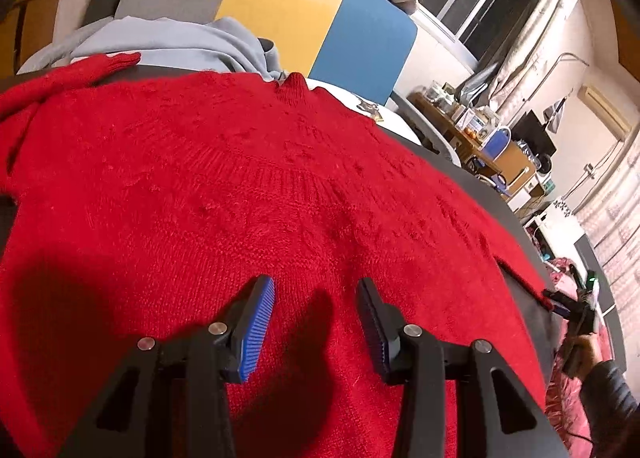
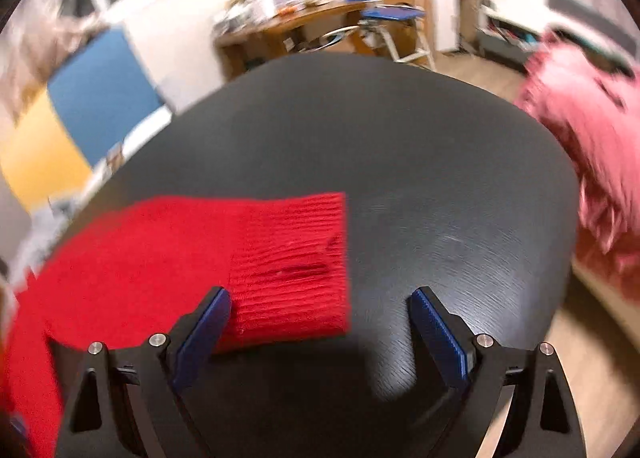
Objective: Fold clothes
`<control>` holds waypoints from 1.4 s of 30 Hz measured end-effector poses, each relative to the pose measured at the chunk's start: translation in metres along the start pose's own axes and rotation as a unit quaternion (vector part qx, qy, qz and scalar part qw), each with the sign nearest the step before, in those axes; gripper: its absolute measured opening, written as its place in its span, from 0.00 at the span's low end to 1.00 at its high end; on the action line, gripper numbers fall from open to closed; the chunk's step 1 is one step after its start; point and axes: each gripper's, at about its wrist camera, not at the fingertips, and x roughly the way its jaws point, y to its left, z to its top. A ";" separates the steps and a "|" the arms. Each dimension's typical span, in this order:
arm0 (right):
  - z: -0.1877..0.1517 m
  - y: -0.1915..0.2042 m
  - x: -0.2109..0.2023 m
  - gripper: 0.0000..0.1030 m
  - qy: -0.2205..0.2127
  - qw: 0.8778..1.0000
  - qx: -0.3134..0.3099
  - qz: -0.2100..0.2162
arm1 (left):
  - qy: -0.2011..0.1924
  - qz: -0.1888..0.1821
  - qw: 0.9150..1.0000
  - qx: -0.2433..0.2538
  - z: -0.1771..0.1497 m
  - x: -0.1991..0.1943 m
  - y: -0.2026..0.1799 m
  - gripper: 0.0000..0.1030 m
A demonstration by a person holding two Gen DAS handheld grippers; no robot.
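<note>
A red knit sweater [image 1: 240,186] lies spread flat on the black table [image 1: 532,298]. My left gripper [image 1: 316,298] is open and empty, hovering just above the sweater's body. In the right wrist view the sweater's sleeve with its ribbed cuff [image 2: 292,262] lies flat on the table [image 2: 400,162]. My right gripper [image 2: 320,306] is open wide and empty, low over the table, with the cuff beside its left finger [image 2: 204,330]. The right gripper also shows in the left wrist view [image 1: 576,298] at the sweater's far right edge.
A grey-blue garment [image 1: 172,42] lies beyond the sweater's collar. A pink fluffy garment [image 2: 588,130] hangs over the table's right edge. A grey, yellow and blue panel [image 1: 280,6] stands behind the table. A cluttered wooden desk [image 2: 304,18] and blue chair [image 2: 384,14] stand further back.
</note>
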 end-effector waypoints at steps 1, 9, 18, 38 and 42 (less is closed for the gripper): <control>-0.001 0.013 0.005 0.90 -0.006 0.999 -0.038 -0.020 | -0.001 -0.002 1.000 -0.003 0.000 -0.001 0.001 0.42; 0.003 0.047 0.008 0.18 -0.008 0.994 -0.111 -0.011 | -0.007 -0.013 1.000 -0.019 -0.004 -0.002 0.004 0.42; 0.066 0.125 -0.022 0.15 -0.031 0.982 -0.017 0.188 | -0.013 -0.046 0.998 -0.049 -0.003 -0.004 0.015 0.42; -0.082 0.436 -0.055 0.61 0.030 0.880 -0.257 0.398 | 0.027 -0.081 0.996 -0.037 0.060 0.017 -0.004 0.44; -0.094 0.386 -0.051 0.65 0.045 0.892 -0.225 0.389 | 0.033 -0.060 0.997 -0.029 0.088 0.042 -0.017 0.44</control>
